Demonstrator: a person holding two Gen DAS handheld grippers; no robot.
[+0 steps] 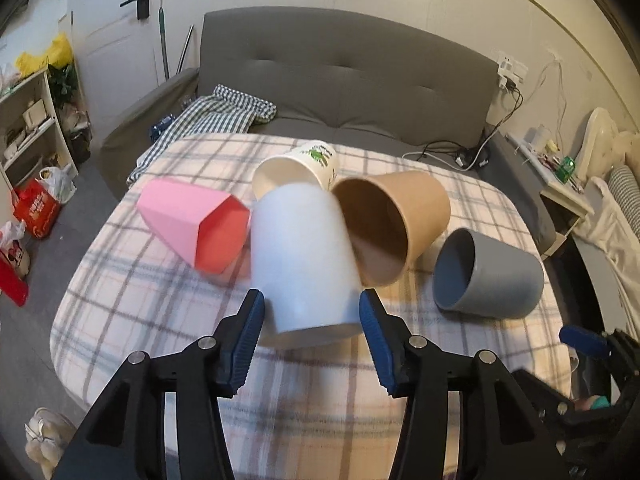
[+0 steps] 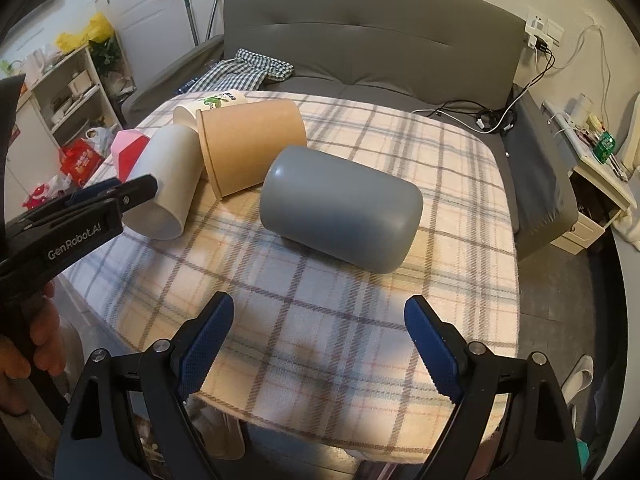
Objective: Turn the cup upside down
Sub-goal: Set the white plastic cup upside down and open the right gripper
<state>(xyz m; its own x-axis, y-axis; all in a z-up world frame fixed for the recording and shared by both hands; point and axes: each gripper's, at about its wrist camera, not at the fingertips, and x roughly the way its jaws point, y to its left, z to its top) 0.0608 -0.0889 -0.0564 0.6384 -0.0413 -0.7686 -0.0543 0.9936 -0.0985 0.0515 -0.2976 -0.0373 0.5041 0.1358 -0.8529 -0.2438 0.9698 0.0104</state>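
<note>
A bench covered in a plaid cloth [image 1: 120,280] holds five cups lying on their sides. From left to right in the left wrist view: a pink faceted cup [image 1: 192,220] with its red inside facing the camera, then a white cup [image 1: 304,256] with its mouth toward the camera, tilted and blurred. Behind it lies a white paper cup [image 1: 304,168] printed with green leaves. To the right is a brown paper cup [image 1: 392,220], mouth facing forward, touching the white cup, and farthest right a grey cup [image 1: 488,276] lying apart. The left gripper [image 1: 312,316] has its blue fingers [image 1: 248,340] spread on either side of the white cup's rim; whether they touch it I cannot tell. In the right wrist view, the right gripper [image 2: 320,344] hovers with fingers [image 2: 208,344] released wide, empty, near the grey cup [image 2: 340,208], whose closed base faces right. A grey sofa [image 2: 372,28] stands behind the bench.
</note>
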